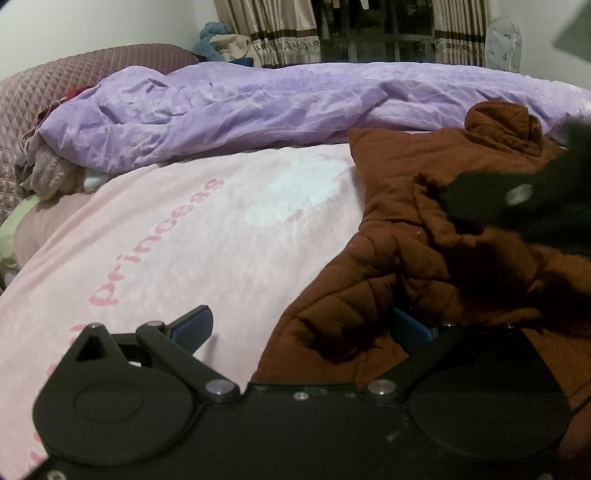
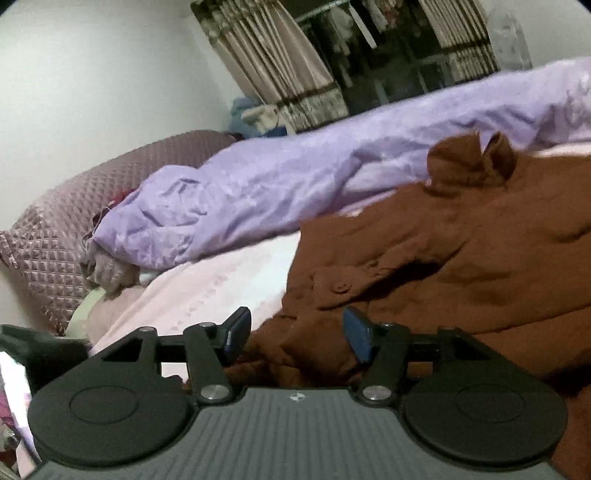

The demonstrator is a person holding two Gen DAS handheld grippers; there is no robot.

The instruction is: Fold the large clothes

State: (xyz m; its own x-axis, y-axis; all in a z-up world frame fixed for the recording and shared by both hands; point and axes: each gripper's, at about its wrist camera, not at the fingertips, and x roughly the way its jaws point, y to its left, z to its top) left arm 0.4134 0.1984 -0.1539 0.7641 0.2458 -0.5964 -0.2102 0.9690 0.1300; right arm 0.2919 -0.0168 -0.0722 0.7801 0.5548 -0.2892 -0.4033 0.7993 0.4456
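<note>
A large rust-brown quilted coat [image 1: 399, 229] lies crumpled on the pink bedspread [image 1: 166, 251], on the right side. My left gripper [image 1: 303, 326] is open at the coat's near edge, with one blue pad on the pink cover and the other against coat fabric. The right gripper's black body [image 1: 517, 199] hangs over the coat in the left wrist view. In the right wrist view the coat [image 2: 443, 240] fills the right half, with a buttoned flap. My right gripper [image 2: 295, 334] is open, its jaws wide apart just above coat fabric, holding nothing.
A rumpled lilac duvet [image 1: 258, 107] lies across the far side of the bed. A quilted mauve headboard [image 1: 48, 92] stands at the left with small clothes piled by it. Curtains and a dark window [image 1: 369, 33] are behind. The pink bedspread reads "princess".
</note>
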